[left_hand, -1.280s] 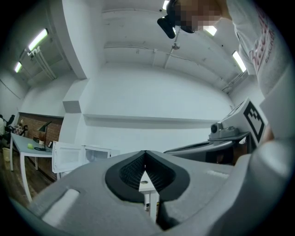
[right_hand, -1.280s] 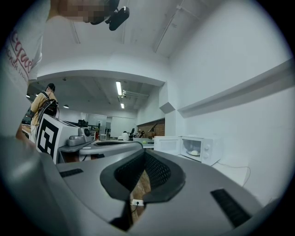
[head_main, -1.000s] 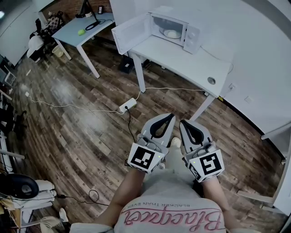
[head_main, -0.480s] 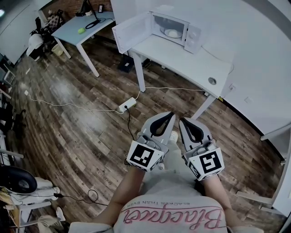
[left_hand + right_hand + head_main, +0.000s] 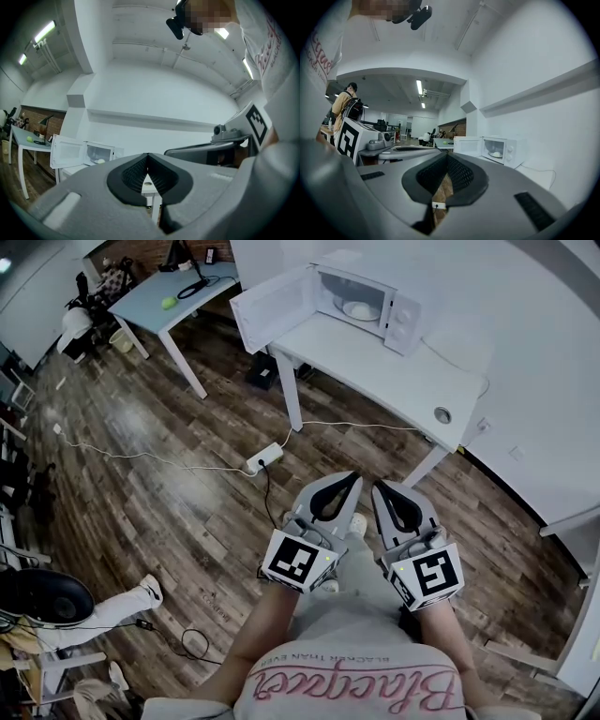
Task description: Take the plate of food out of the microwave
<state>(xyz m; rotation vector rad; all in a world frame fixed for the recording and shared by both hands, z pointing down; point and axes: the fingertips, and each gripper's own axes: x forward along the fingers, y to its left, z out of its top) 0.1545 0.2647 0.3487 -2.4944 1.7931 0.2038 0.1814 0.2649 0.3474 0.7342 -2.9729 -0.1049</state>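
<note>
Well beyond fingers (image 5: 314,495), plate (image 5: 357,308) inside microwave (image 5: 399,321).

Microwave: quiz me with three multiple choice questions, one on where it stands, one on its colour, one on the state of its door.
1. Where does the microwave stand?
A) floor B) white table C) chair
2. What colour is the microwave?
A) black B) white C) red
3. How is its door?
A) swung open B) shut C) missing

Answers: 1 B, it sits on the white table; 2 B, its casing is white; 3 A, the door swings out to the side, with the plate showing inside.
</note>
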